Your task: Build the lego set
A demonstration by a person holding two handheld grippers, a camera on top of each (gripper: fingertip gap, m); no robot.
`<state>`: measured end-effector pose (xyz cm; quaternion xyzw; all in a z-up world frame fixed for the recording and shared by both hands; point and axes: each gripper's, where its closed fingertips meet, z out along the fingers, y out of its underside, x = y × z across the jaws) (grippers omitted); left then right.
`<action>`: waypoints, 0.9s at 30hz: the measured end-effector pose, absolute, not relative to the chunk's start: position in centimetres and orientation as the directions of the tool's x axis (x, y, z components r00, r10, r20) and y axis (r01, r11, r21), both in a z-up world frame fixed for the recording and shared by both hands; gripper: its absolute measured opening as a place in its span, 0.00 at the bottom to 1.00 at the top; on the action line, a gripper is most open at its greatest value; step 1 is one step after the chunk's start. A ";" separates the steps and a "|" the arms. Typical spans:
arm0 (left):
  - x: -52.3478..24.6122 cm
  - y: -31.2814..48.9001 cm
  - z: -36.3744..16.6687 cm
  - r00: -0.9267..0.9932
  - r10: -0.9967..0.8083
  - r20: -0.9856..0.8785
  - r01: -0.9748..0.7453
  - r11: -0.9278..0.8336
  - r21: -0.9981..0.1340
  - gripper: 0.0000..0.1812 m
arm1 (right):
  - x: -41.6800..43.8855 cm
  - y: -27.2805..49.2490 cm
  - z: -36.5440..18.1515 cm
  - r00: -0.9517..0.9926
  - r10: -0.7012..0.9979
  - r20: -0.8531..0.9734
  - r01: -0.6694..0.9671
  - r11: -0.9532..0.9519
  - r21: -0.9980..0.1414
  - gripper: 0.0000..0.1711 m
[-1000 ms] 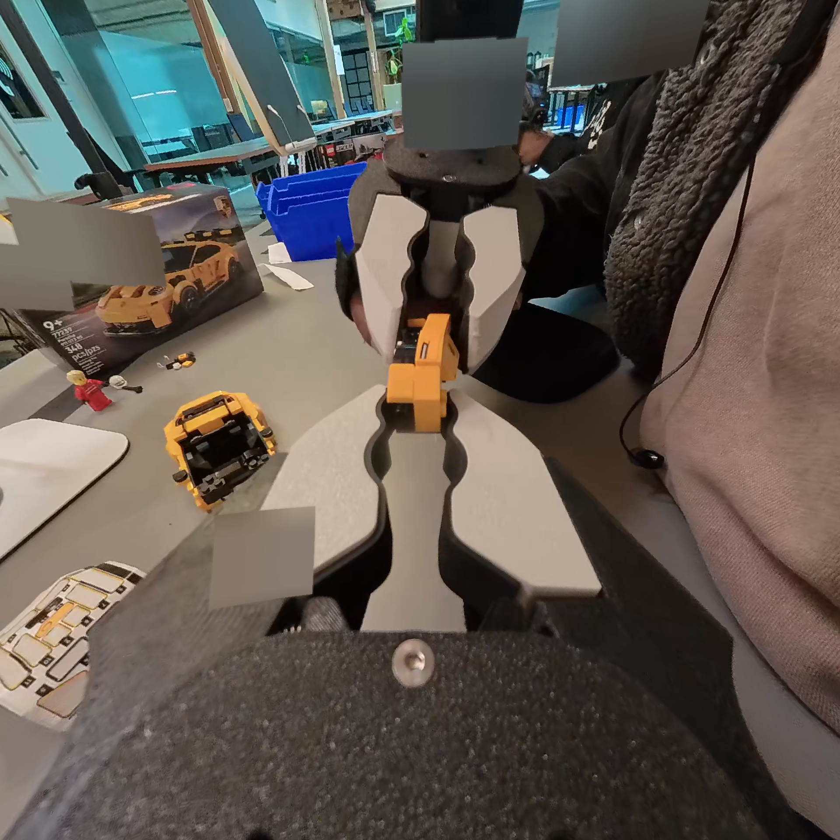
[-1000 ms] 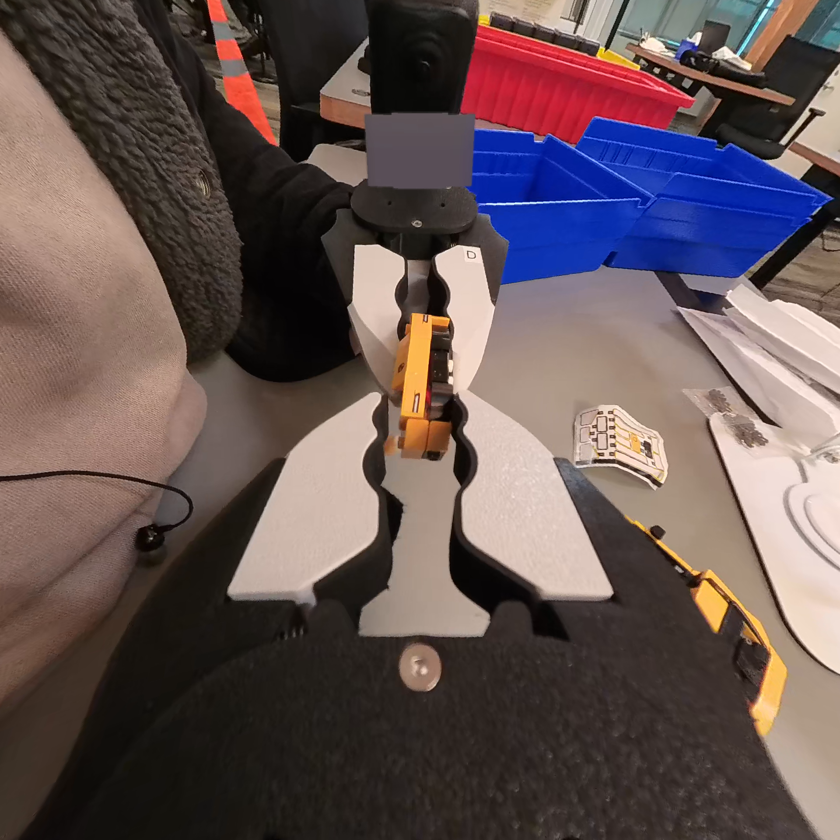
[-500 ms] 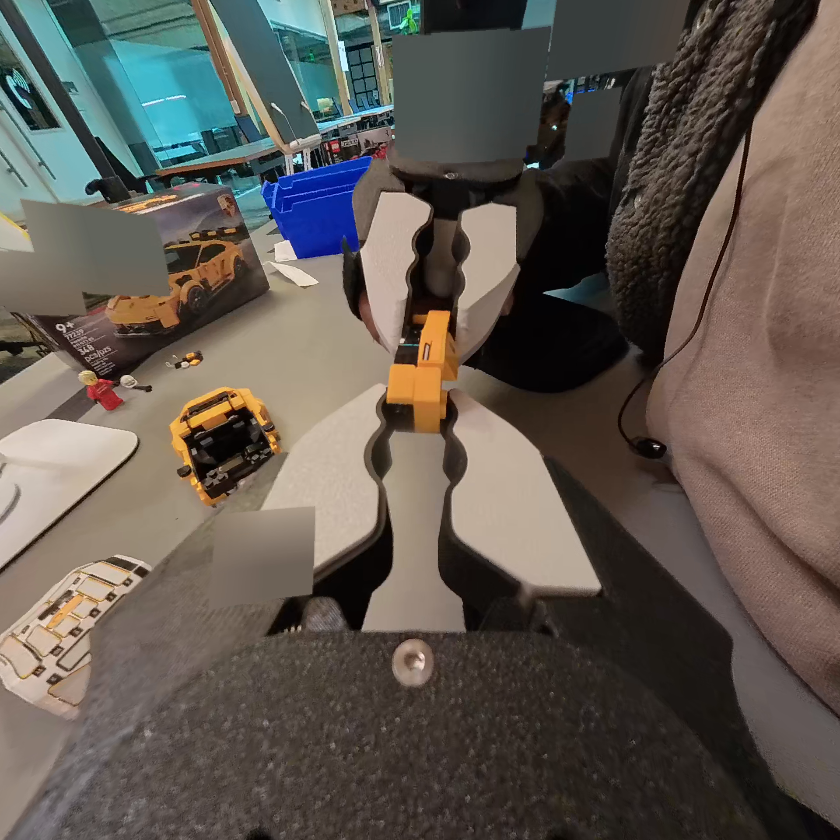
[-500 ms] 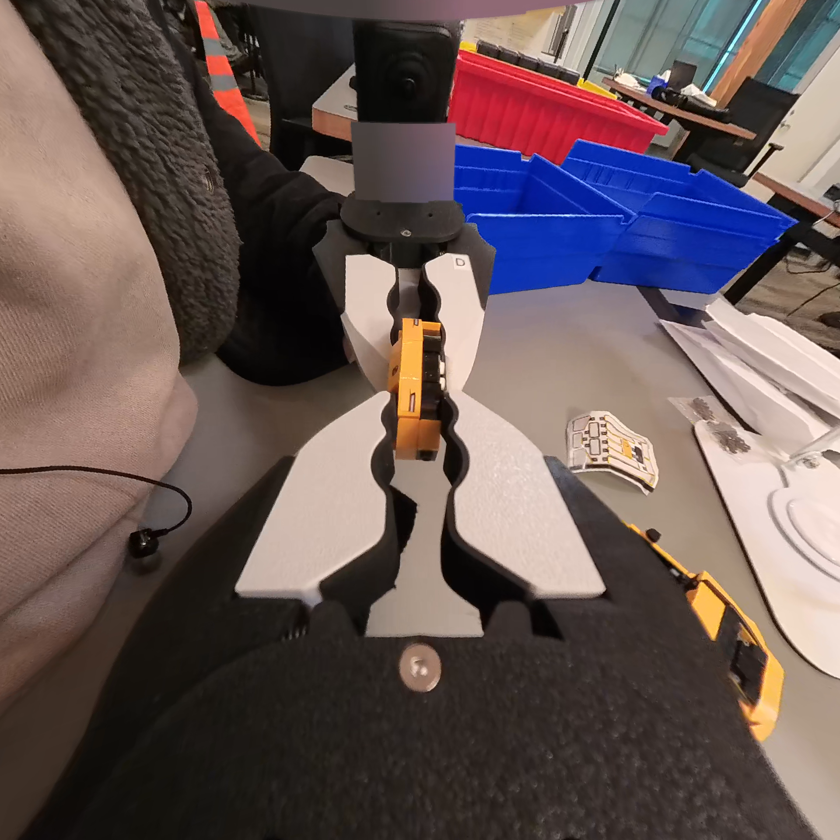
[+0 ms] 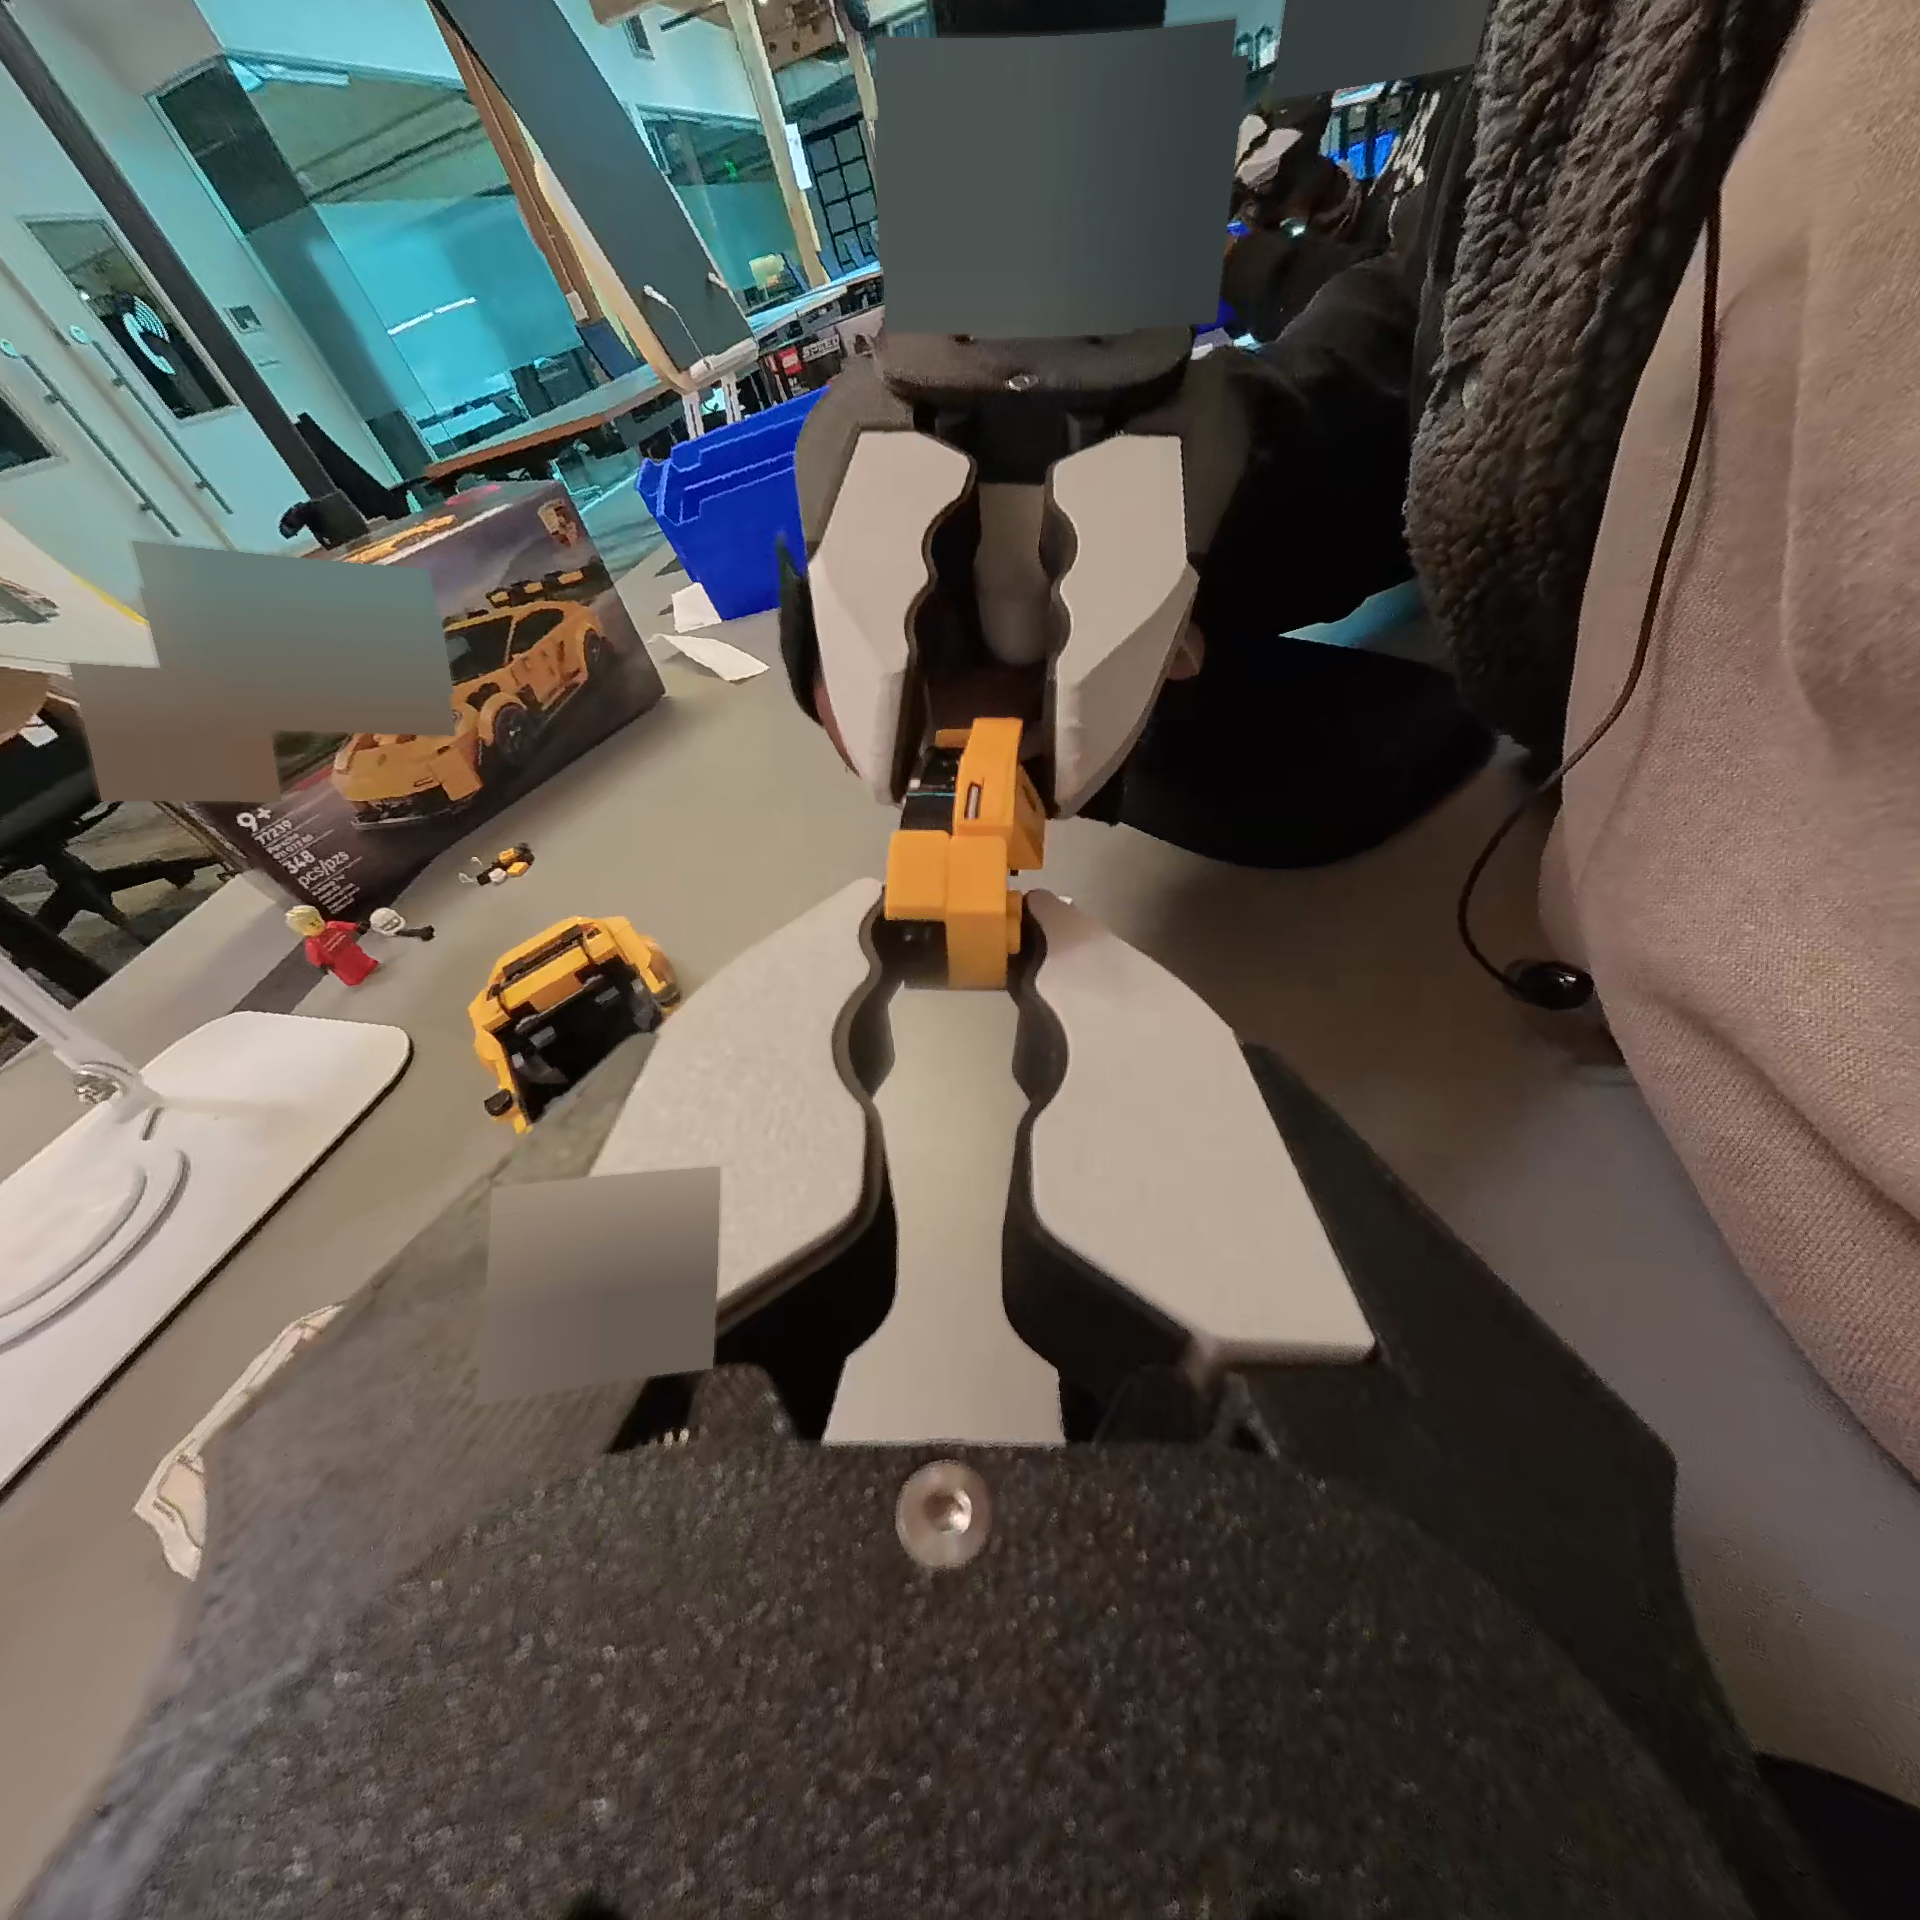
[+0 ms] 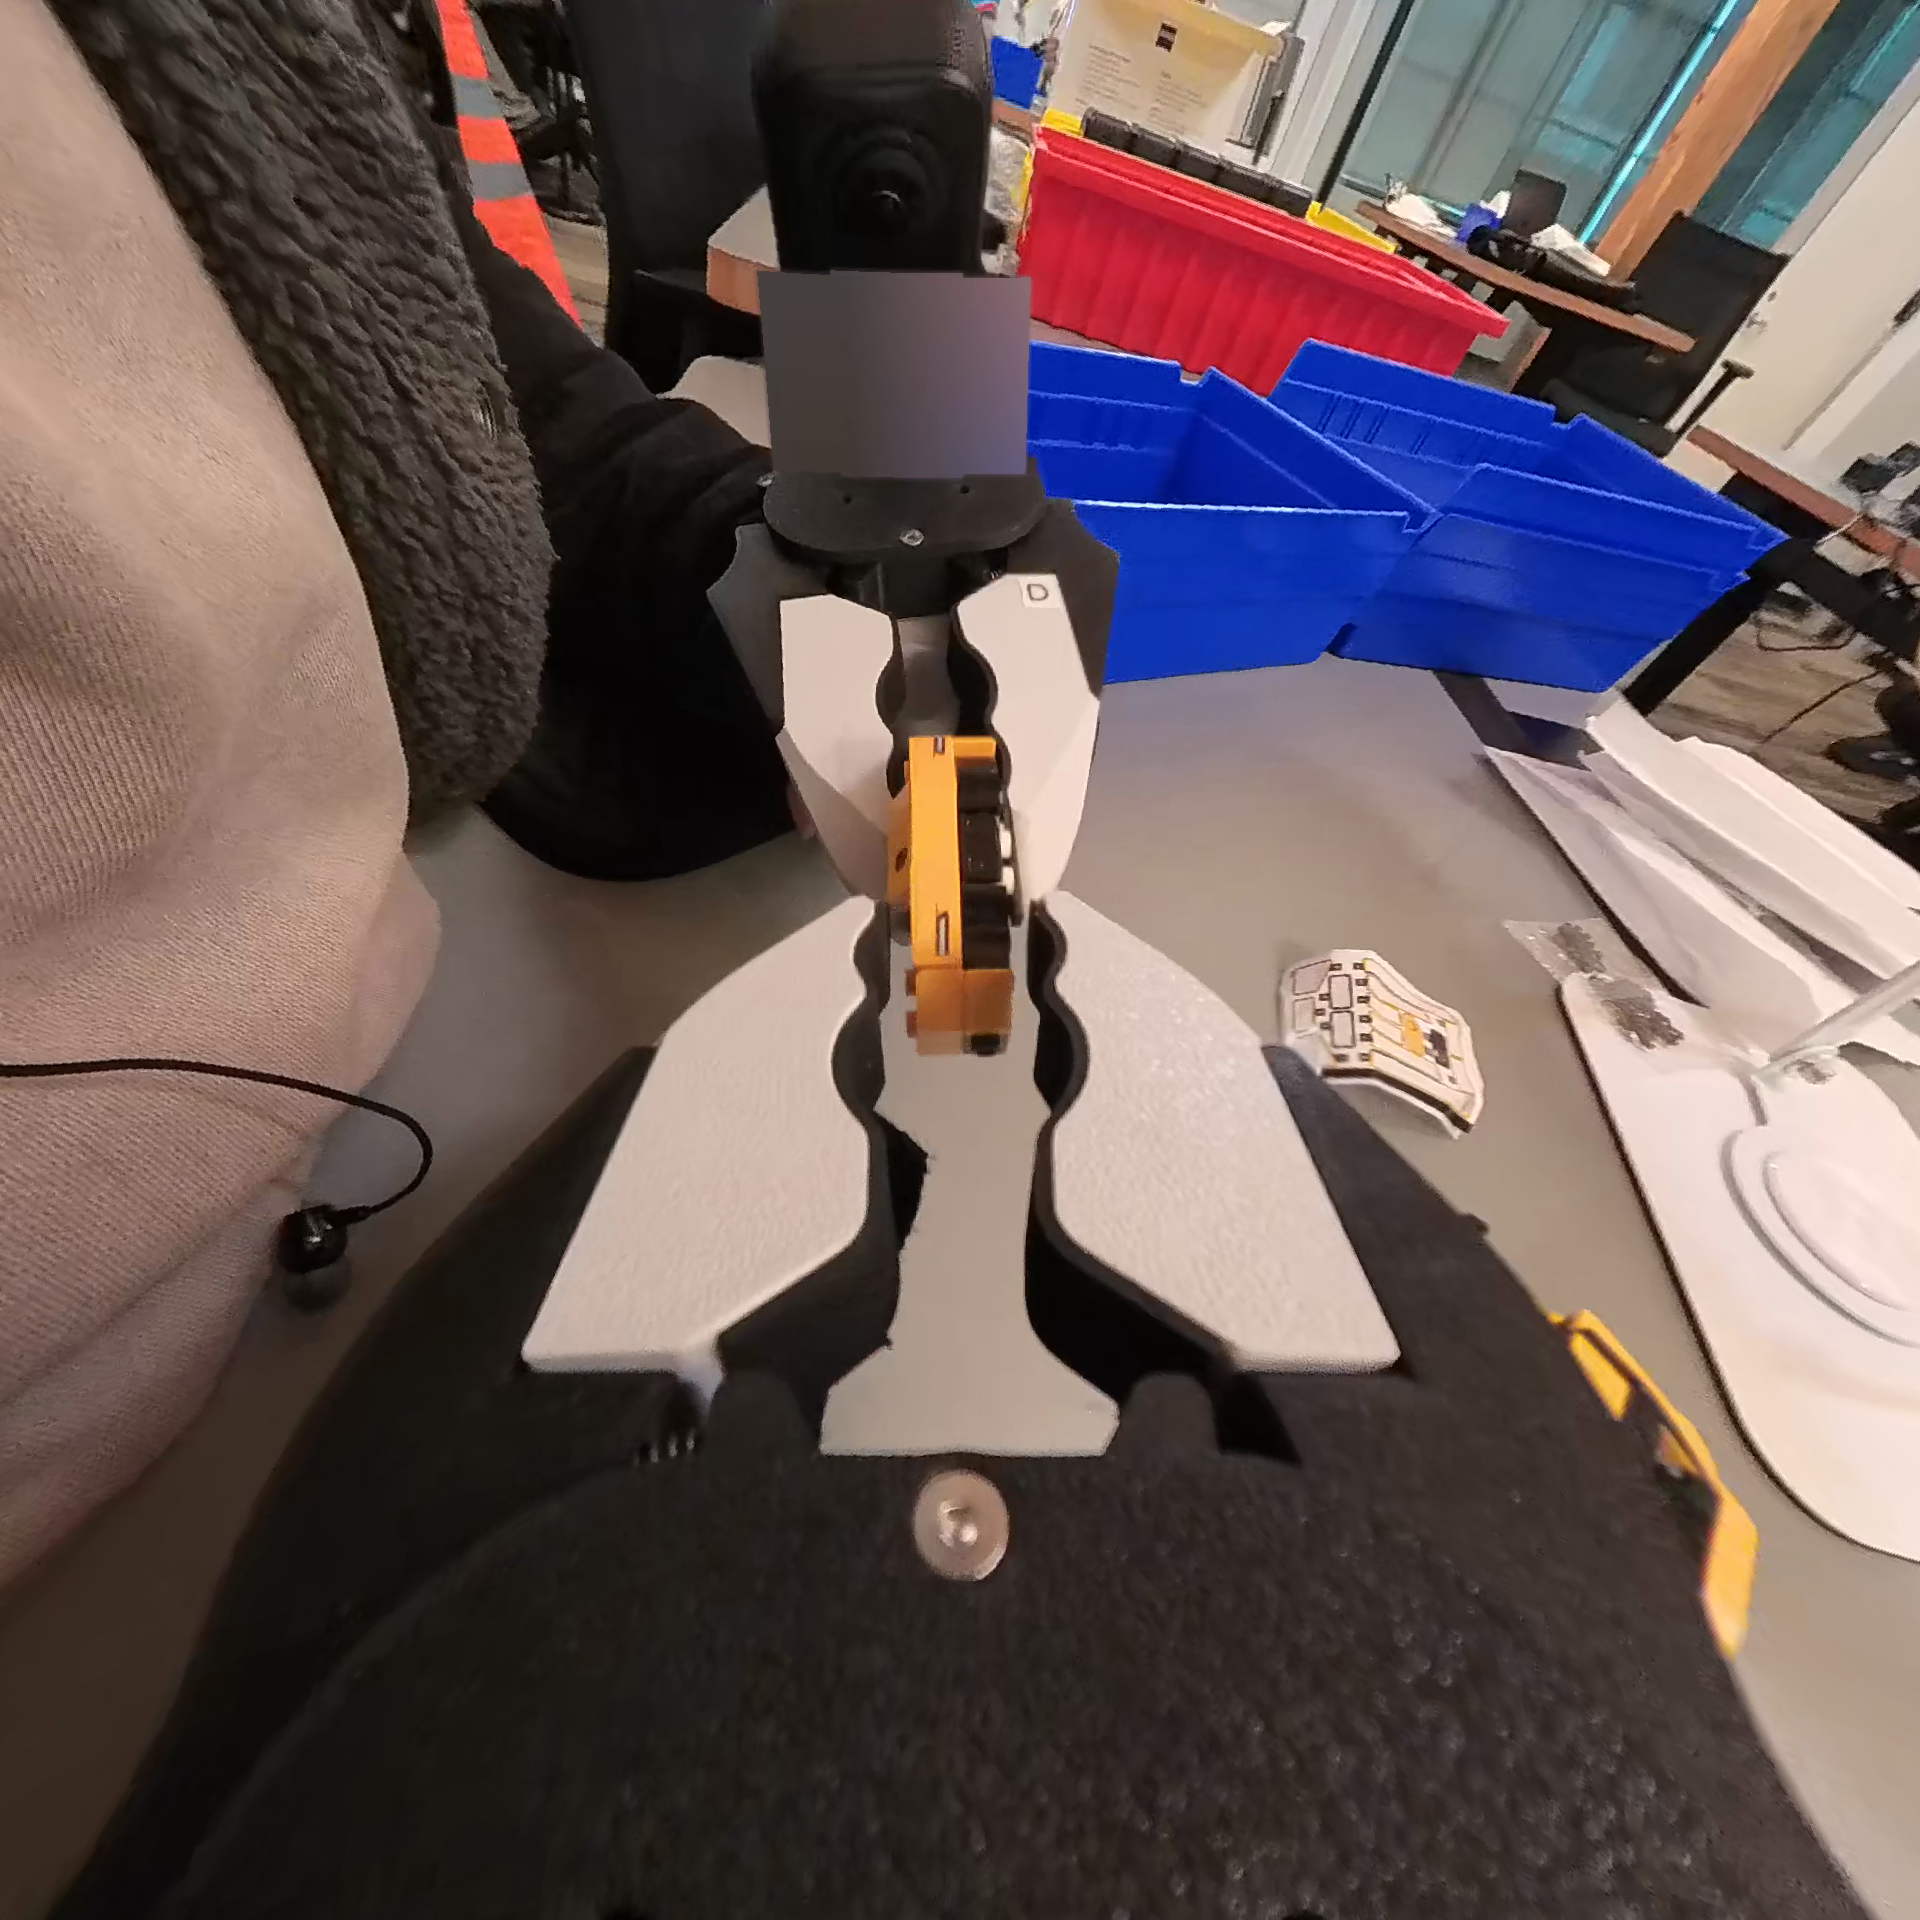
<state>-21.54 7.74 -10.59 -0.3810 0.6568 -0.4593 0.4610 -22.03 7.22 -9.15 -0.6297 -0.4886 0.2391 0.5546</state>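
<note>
Above the grey table (image 5: 727,790), tip to tip, left gripper (image 5: 951,940) and right gripper (image 6: 961,997) both clench the same yellow-and-black lego sub-assembly (image 5: 961,852), held in the air between them. Partly built yellow lego car body (image 5: 566,1003) sits on the table at left, near red minifigure (image 5: 332,940) and lego box (image 5: 468,665). Sticker sheet (image 6: 1377,1023) lies right of the grippers; blue bins (image 6: 1351,520) behind.

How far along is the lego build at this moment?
Done: a partly built yellow and black car body sits on the grey table, its top open, beside a red minifigure. In hand: the left gripper and right gripper both pinch one small yellow and black sub-assembly between them. Left: joining it to the car, a few loose pieces, and the sticker sheet.
</note>
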 end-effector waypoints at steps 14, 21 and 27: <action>-21.5 7.5 -11.1 -0.295 -0.918 -0.266 -0.089 0.303 -0.949 0.11 | -22.3 6.8 -9.7 0.379 0.907 0.184 0.339 0.049 -0.940 0.11; -21.5 7.6 -11.3 -0.296 -0.927 -0.229 -0.116 0.273 -0.955 0.11 | -22.3 7.1 -9.5 0.380 0.909 0.173 0.352 0.031 -0.935 0.12; -21.2 7.9 -12.0 -0.301 -0.953 -0.005 -0.208 0.071 -0.975 0.11 | -21.6 7.5 -9.9 0.404 0.909 0.104 0.349 -0.048 -0.936 0.15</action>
